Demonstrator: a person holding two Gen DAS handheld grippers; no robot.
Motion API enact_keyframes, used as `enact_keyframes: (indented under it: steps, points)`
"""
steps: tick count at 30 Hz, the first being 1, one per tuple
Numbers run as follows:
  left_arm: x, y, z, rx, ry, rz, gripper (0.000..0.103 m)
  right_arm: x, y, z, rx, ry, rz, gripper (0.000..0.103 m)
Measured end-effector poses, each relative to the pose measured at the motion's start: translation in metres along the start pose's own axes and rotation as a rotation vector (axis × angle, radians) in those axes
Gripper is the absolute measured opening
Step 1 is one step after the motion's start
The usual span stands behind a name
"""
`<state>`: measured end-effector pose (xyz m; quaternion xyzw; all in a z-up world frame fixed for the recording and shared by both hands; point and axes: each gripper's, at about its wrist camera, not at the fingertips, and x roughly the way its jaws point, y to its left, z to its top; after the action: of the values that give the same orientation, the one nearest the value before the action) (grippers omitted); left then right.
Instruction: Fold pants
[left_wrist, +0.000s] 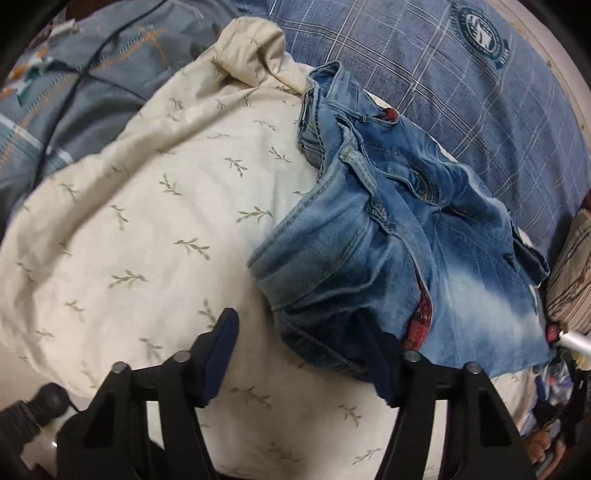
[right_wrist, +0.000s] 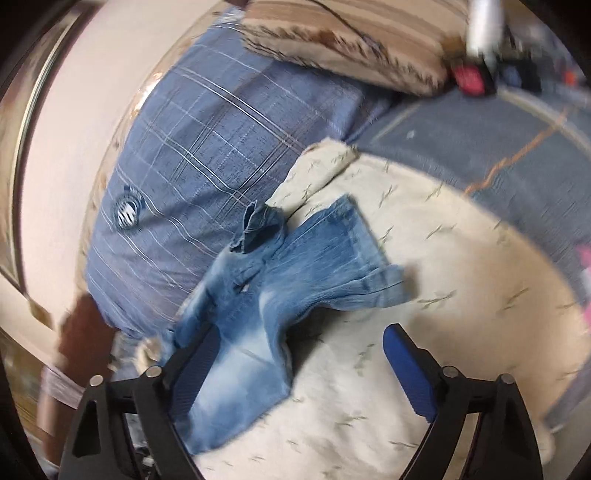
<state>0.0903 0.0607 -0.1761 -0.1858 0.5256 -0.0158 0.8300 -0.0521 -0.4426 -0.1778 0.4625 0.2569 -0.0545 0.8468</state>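
While both grippers' fingers (left_wrist: 221, 347) gape empty, jeans (left_wrist: 399, 236) lie crumpled (pillow (left_wrist: 424, 74) crest unreadable).

A bed carries a cream leaf-print quilt (left_wrist: 147, 221). Beside the quilt lies a blue plaid pillow (right_wrist: 192, 147), a striped brown cushion (right_wrist: 351, 40) beyond it, a pale wall (right_wrist: 74, 129) behind.
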Motion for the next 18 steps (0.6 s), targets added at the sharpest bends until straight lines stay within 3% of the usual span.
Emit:
enact_keyframes:
  steps: [7,10,13,15,18]
  points:
    - [0.007,-0.007,0.015,0.003,-0.018,-0.038,0.053,0.03,-0.005,0.008,0.137,0.016,0.049,0.085]
    - [0.009,-0.006,0.016,0.002,-0.024,-0.061,0.047,0.039,-0.011,0.01,0.183,0.023,0.047,0.078]
    - [0.01,-0.006,0.018,0.017,-0.029,-0.088,0.035,0.046,-0.015,0.01,0.198,0.028,0.037,0.062]
    - [0.009,-0.005,0.016,0.025,-0.038,-0.099,0.028,0.052,-0.018,0.009,0.203,0.035,0.033,0.039]
    - [0.005,-0.005,0.017,0.034,-0.061,-0.127,0.017,0.051,-0.021,0.009,0.191,0.022,0.013,0.027]
